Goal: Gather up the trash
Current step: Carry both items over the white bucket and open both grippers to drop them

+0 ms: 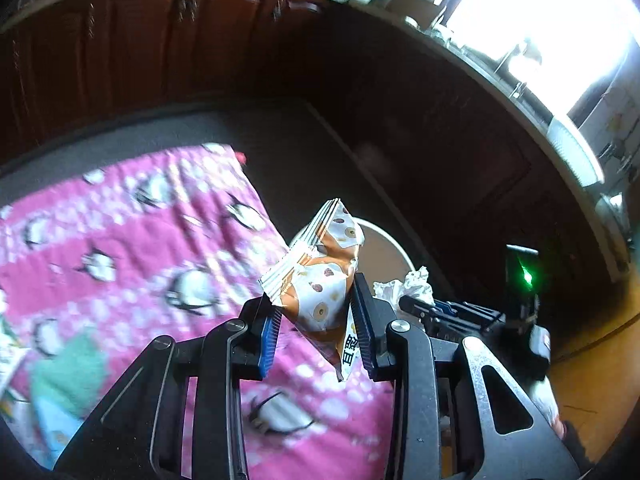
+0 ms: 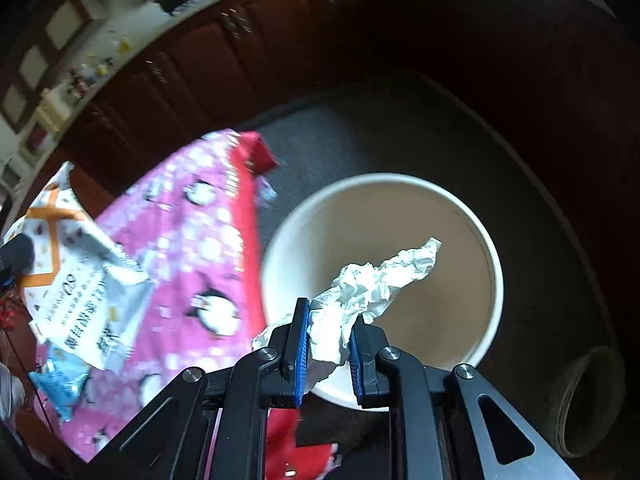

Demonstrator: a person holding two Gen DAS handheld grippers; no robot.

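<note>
The left gripper (image 1: pixel 316 320) is clamped on an orange-and-white snack wrapper (image 1: pixel 320 276), held up in the air past the far corner of the pink penguin-print cloth (image 1: pixel 152 248) — the wrapper's crimped end points up and away. The right gripper (image 2: pixel 328 344) is closed tight on a crumpled white tissue (image 2: pixel 376 280), which hangs over the mouth of the white bin (image 2: pixel 494 280) standing on the dark floor just beside the cloth's edge. A blue packet (image 2: pixel 60 384) lies near the cloth's near-left corner.
</note>
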